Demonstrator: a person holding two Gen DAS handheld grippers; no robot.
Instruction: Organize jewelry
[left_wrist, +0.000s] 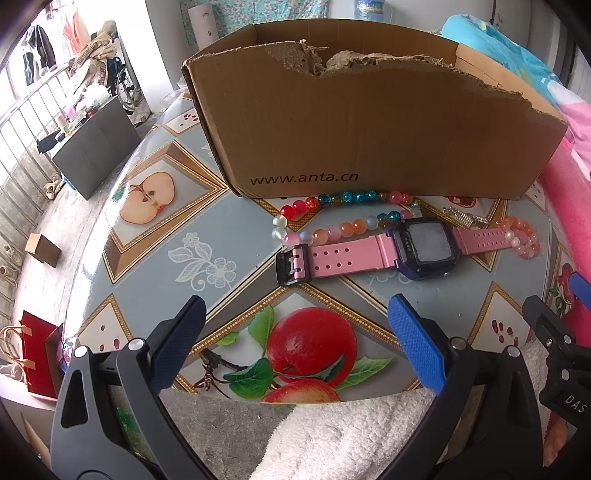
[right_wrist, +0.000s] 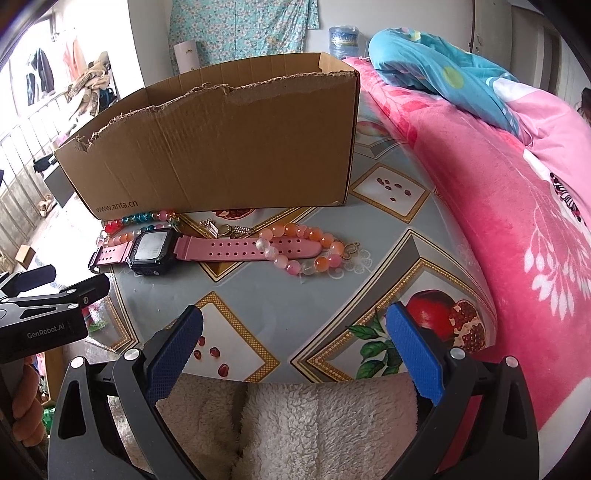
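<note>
Pink is the strap of the watch (left_wrist: 373, 254), which lies flat on the worktop (left_wrist: 155, 258) just in front of the cardboard box (left_wrist: 369, 125). Its strap has rows of little holes, a black buckle at one end, and a dark square face with a grey screen. A string of beads (left_wrist: 347, 206) in red, blue, orange and pink lies between the watch and the box, touching the strap. A second bead bracelet (right_wrist: 306, 251), orange and pink, lies across the far end of the strap. Small silver charms (right_wrist: 225, 229) sit near the box. The box has a torn top edge and "www.anta.cn" printed on it. The left tool (left_wrist: 295, 343) is wide open and holds nothing, a bit back from the watch. The right tool (right_wrist: 295, 336) is wide open too, with nothing in it.
</note>
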